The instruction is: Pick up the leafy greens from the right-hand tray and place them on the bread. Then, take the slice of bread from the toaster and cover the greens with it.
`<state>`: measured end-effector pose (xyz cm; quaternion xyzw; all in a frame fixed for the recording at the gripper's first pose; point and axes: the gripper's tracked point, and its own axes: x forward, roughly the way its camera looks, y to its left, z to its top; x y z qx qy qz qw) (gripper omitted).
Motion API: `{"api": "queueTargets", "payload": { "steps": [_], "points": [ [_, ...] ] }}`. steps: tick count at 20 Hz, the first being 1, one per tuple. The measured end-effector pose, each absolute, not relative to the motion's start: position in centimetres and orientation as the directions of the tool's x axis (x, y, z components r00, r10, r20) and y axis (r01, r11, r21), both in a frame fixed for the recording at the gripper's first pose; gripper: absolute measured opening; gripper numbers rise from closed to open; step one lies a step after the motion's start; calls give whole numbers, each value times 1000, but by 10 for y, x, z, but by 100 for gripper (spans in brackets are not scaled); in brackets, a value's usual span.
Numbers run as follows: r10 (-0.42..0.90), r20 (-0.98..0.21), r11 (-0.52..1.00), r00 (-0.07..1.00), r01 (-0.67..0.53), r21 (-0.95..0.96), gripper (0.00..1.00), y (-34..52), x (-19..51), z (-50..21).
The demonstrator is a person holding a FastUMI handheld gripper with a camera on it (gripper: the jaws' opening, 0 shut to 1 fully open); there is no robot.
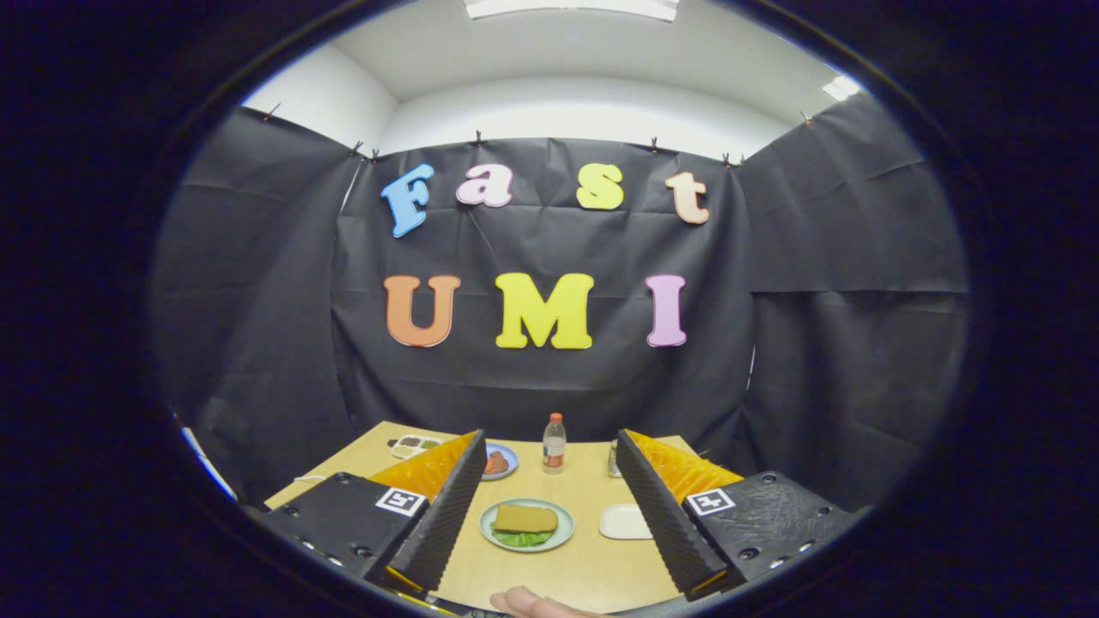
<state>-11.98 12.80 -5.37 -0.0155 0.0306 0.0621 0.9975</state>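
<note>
Furthest left on the wooden surface (592, 571), a small compartment tray (413, 445) with dark and green bits is lying beyond the left finger, partly hidden behind its orange side. Just next to it, a blue plate (506, 454) is carrying something reddish-brown (495, 463), half covered by the left fingertip.

The hand-held gripper (549, 455) is hovering above the surface with its two ribbed black fingers (446, 515) spread wide apart and nothing between them; it is released and gripping nothing.

In the gap between the fingers, nearest the camera, a pale green plate (494, 534) is sitting on the surface. On it the leafy greens (521, 539) are lying under a slice of bread (525, 518), with green edges peeking out along the near side of the slice. Whether another slice is lying beneath the greens cannot be told.

Beyond that plate, a small bottle (555, 444) with an orange cap is standing upright near the far edge of the surface. To the right of the green plate, a small white tray (624, 521) is lying just beside the right finger. Further back, a metallic object (614, 461) is showing behind the right fingertip, too hidden to identify.

At the near edge of the surface, a fingertip of a person's hand (532, 603) is poking in.
</note>
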Motion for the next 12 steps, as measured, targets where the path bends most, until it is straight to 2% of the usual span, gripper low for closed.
{"api": "queueTargets", "payload": {
  "steps": [5,12],
  "points": [
    [100,-36,994,994,-101,-31,94,117,-121,-47],
    [103,-62,994,993,-105,-29,94,108,-97,-47]
  ]
}}
